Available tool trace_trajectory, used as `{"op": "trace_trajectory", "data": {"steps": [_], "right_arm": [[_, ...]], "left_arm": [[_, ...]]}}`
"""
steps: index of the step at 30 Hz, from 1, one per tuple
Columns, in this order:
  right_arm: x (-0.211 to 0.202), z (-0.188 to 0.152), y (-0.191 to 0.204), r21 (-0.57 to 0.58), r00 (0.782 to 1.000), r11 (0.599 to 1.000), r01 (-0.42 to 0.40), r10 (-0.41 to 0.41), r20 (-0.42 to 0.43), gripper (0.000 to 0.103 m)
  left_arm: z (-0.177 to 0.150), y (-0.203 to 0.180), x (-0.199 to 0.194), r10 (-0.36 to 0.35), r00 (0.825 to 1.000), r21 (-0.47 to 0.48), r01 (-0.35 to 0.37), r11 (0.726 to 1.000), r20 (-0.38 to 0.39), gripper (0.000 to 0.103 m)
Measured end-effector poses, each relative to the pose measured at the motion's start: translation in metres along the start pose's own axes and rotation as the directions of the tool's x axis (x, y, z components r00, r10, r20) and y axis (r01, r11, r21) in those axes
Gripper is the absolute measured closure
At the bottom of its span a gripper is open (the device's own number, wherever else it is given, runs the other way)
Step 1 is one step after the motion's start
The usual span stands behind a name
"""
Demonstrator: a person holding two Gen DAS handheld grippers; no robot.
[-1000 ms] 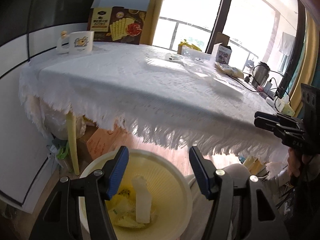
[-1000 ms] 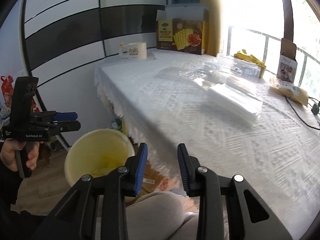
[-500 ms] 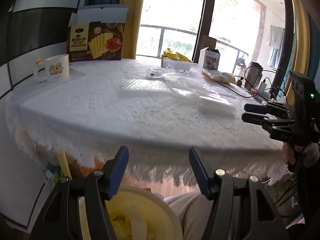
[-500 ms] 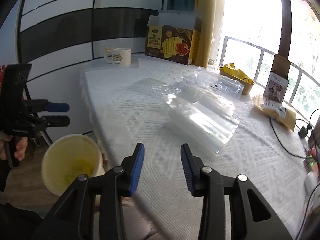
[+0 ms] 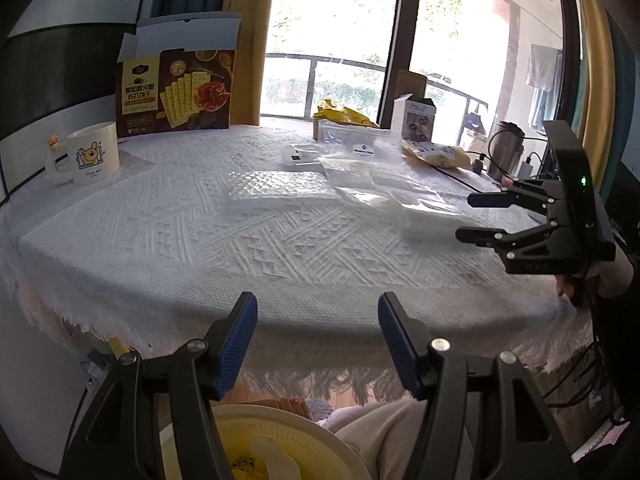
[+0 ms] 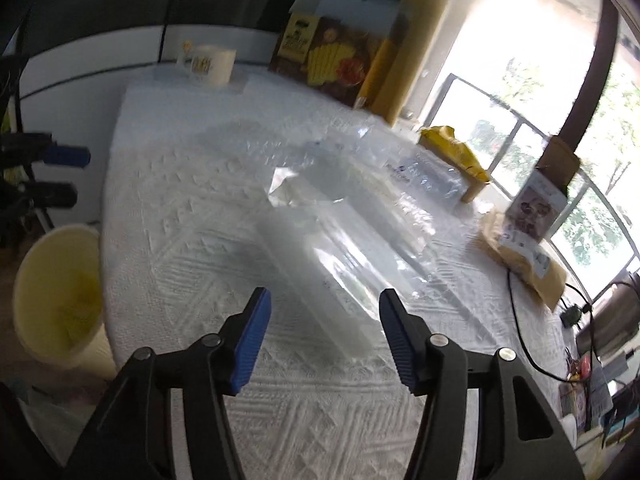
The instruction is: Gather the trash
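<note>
Clear plastic packaging [image 6: 352, 248] lies in a loose heap on the white tablecloth [image 6: 192, 264], at the middle of the right wrist view and toward two o'clock from centre in the left wrist view [image 5: 376, 184]. The right gripper [image 6: 324, 336] hovers over the near end of that plastic at six o'clock, its blue-padded fingers [image 6: 252, 340] spread wide, holding nothing; contact cannot be told. The left gripper [image 5: 316, 344] hangs off the table edge, released and empty, above the yellow bin [image 5: 280, 444] that holds some trash. In the right view the bin [image 6: 60, 292] stands at eight o'clock beside the table.
</note>
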State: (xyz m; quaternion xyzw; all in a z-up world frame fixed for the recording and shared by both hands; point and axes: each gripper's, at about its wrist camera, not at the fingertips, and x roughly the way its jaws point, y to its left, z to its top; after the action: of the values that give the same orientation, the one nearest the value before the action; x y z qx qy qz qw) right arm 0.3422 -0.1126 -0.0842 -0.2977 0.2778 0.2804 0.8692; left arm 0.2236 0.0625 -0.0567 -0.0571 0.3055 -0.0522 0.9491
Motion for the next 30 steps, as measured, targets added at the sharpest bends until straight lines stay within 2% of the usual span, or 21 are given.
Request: {"op": "trace_trajectory", "data": {"steps": [9, 18, 21, 22, 24, 26, 30], "right_arm": [[0.03, 0.012, 0.002, -0.073, 0.998, 0.997, -0.009, 0.004, -0.067, 0.043], [0.045, 0.017, -0.021, 0.091, 0.984, 0.986, -0.141, 0.15, -0.099, 0.043], [0.047, 0.018, -0.025, 0.113, 0.979, 0.979, -0.17, 0.181, -0.097, 0.065], [0.046, 0.019, -0.024, 0.109, 0.981, 0.981, -0.158, 0.168, -0.098, 0.077], [0.045, 0.019, -0.021, 0.095, 0.983, 0.985, -0.145, 0.154, -0.096, 0.085], [0.041, 0.019, -0.019, 0.082, 0.988, 0.989, -0.123, 0.129, -0.081, 0.1], [0.022, 0.018, -0.023, 0.093, 0.998, 0.994, -0.064, 0.065, -0.016, 0.101]], "left_arm": [[-0.004, 0.014, 0.003, 0.001, 1.0, -0.037, -0.001, 0.999, 0.0, 0.04], [-0.006, 0.018, -0.002, -0.001, 1.0, -0.052, 0.001, 0.999, 0.0, 0.04], [-0.005, 0.016, -0.004, -0.004, 1.0, -0.048, 0.004, 0.999, 0.004, 0.04], [-0.005, 0.014, -0.006, -0.005, 1.0, -0.046, 0.005, 0.999, 0.006, 0.04], [-0.004, 0.013, -0.008, -0.004, 1.0, -0.044, 0.004, 0.999, 0.009, 0.04], [-0.003, 0.011, -0.011, -0.005, 1.0, -0.042, 0.006, 0.999, 0.013, 0.04], [-0.002, 0.01, -0.014, -0.002, 1.0, -0.041, 0.003, 0.999, 0.012, 0.04]]}}
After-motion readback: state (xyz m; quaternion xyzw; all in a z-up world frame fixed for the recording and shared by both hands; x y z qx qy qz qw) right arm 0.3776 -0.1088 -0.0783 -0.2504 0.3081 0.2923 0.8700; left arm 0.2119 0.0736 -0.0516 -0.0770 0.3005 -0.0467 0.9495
